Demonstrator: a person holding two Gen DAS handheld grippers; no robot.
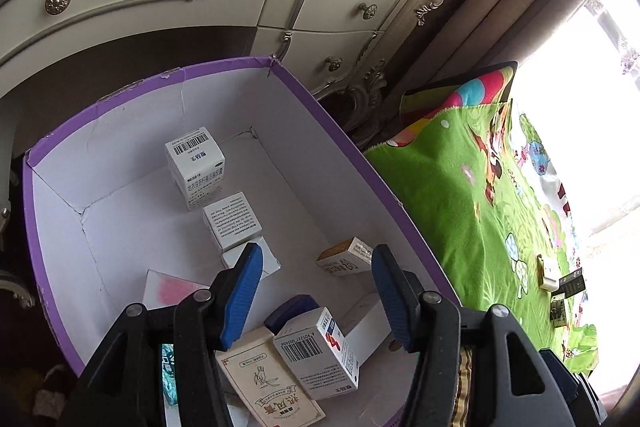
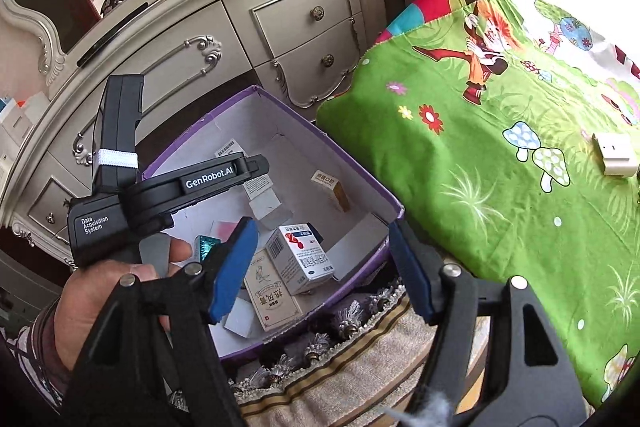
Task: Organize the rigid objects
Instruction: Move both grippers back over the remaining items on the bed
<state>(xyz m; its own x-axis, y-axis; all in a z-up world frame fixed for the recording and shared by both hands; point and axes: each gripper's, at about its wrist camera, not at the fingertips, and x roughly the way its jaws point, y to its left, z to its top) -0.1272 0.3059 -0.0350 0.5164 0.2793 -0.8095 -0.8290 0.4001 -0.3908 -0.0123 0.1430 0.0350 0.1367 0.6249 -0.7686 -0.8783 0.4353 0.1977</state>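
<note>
We see one purple box [image 1: 280, 75] with white walls beside the bed [image 1: 460, 187]. Inside it we count about nine small cartons [image 1: 316, 351], some standing, some flat. Three more small items [image 1: 560, 283] lie on the bed beyond the box. The left tool [image 1: 316, 291] hangs over the box, pads apart, gripping nothing. The right tool [image 2: 320, 267] sits at the box's near edge, likewise apart and empty.
</note>
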